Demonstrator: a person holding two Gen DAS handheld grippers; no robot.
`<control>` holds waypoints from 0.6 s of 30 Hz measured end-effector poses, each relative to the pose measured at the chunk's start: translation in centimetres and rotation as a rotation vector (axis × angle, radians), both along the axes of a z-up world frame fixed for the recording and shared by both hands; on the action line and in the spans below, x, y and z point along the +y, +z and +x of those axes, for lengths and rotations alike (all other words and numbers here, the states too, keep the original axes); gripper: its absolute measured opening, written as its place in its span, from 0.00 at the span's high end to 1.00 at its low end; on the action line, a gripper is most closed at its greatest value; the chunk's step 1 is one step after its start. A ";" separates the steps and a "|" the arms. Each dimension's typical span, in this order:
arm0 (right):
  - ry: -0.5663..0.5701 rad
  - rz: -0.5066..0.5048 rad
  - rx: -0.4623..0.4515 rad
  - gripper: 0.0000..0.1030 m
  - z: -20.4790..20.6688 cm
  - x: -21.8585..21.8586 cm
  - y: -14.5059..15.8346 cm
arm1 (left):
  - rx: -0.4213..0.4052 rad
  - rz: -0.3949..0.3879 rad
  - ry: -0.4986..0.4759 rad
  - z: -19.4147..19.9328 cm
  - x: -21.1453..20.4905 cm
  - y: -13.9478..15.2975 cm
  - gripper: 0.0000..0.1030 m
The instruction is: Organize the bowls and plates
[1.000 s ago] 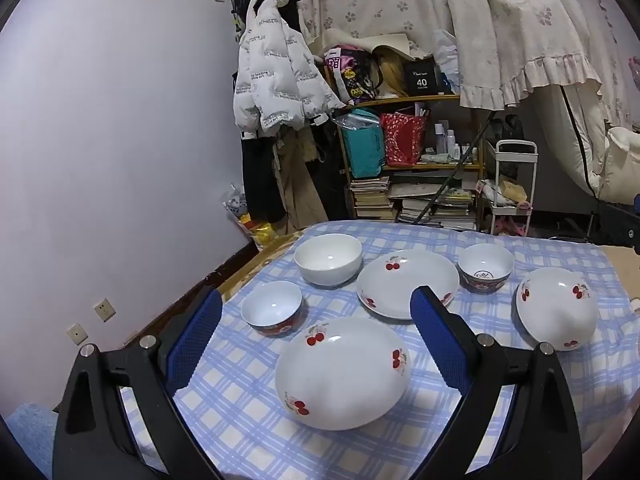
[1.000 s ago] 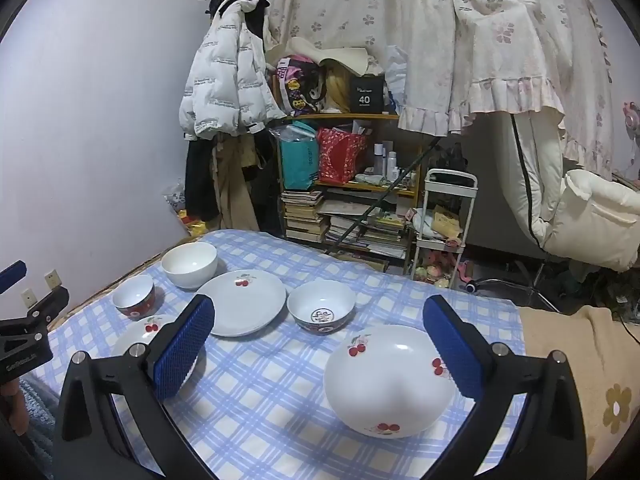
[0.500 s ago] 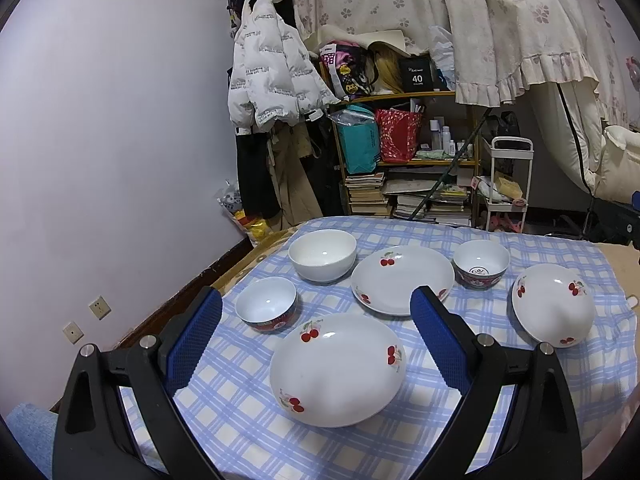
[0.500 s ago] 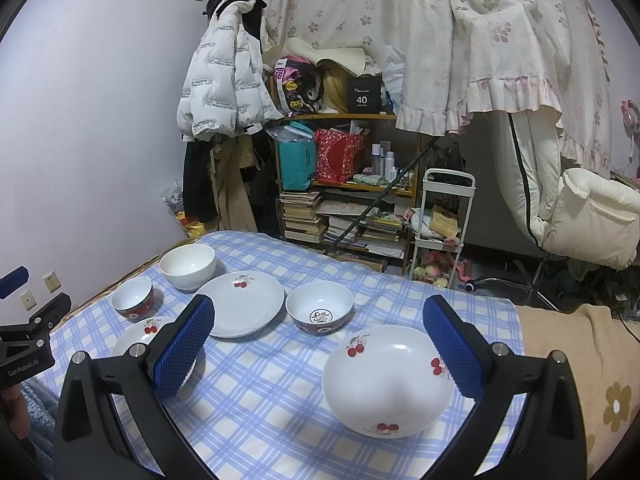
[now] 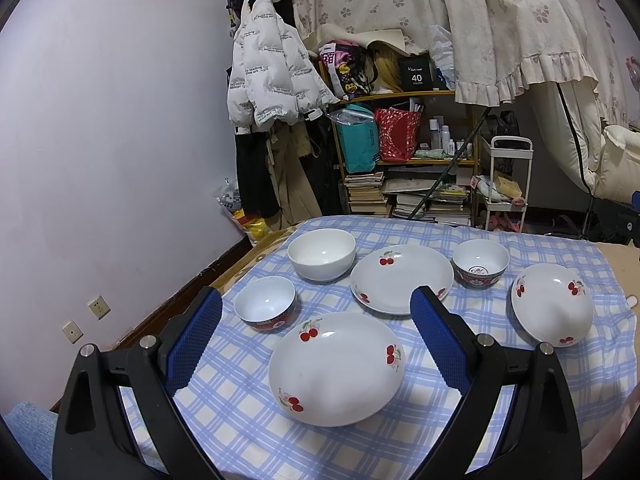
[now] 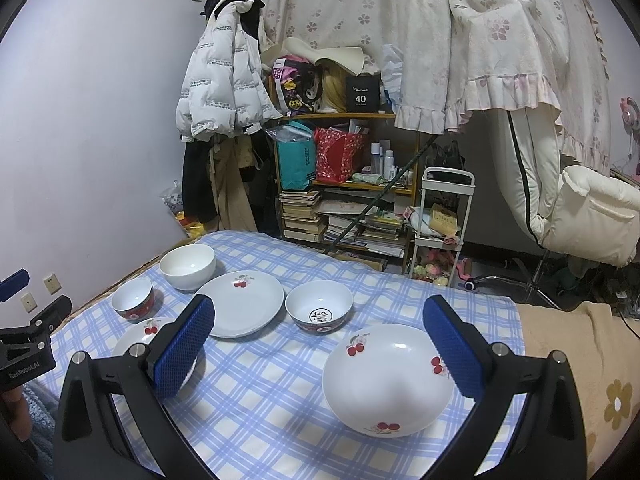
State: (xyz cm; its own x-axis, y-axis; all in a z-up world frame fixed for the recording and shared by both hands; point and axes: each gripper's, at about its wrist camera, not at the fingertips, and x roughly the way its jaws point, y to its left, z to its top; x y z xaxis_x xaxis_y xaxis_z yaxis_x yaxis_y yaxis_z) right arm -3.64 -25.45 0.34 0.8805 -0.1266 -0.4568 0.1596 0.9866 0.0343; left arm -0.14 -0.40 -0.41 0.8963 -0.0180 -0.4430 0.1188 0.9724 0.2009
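Observation:
Three white cherry-print plates and three bowls sit on a blue checked tablecloth (image 5: pixel 248 412). In the left wrist view a near plate (image 5: pixel 336 368) lies below my open, empty left gripper (image 5: pixel 316 336). Behind it are a small red-rimmed bowl (image 5: pixel 265 302), a plain white bowl (image 5: pixel 321 254), a middle plate (image 5: pixel 402 278), a patterned bowl (image 5: pixel 480 263) and a right plate (image 5: pixel 552 304). In the right wrist view my open, empty right gripper (image 6: pixel 320 344) hovers above the right plate (image 6: pixel 388 378), with the patterned bowl (image 6: pixel 319 311) and middle plate (image 6: pixel 240 303) beyond.
The table's far edge faces a cluttered shelf with books and bags (image 5: pixel 404 168) and a white trolley (image 6: pixel 444 216). A white jacket (image 5: pixel 272 76) hangs on the wall. A beige blanket (image 6: pixel 576 360) covers the table's right end. The left gripper's body (image 6: pixel 24 344) shows at the right wrist view's left edge.
Both grippers have shifted slightly; the dishes appear a little lower and nearer in view. Nothing was grasped or moved.

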 end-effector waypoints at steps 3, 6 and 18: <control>0.001 0.002 0.001 0.00 0.0 0.1 -0.1 | 0.000 0.000 0.001 0.0 0.0 0.0 0.09; 0.001 0.002 0.000 0.00 0.0 0.1 -0.1 | 0.000 0.001 0.001 0.0 0.0 0.0 0.09; 0.000 0.004 0.001 0.00 0.1 0.1 -0.1 | 0.001 0.000 0.001 0.0 0.0 0.0 0.09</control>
State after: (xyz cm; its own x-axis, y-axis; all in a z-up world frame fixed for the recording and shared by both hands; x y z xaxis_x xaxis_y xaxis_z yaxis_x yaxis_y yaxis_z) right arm -3.56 -25.34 0.20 0.8799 -0.1246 -0.4586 0.1597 0.9864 0.0383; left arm -0.10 -0.37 -0.42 0.8960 -0.0168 -0.4436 0.1179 0.9724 0.2013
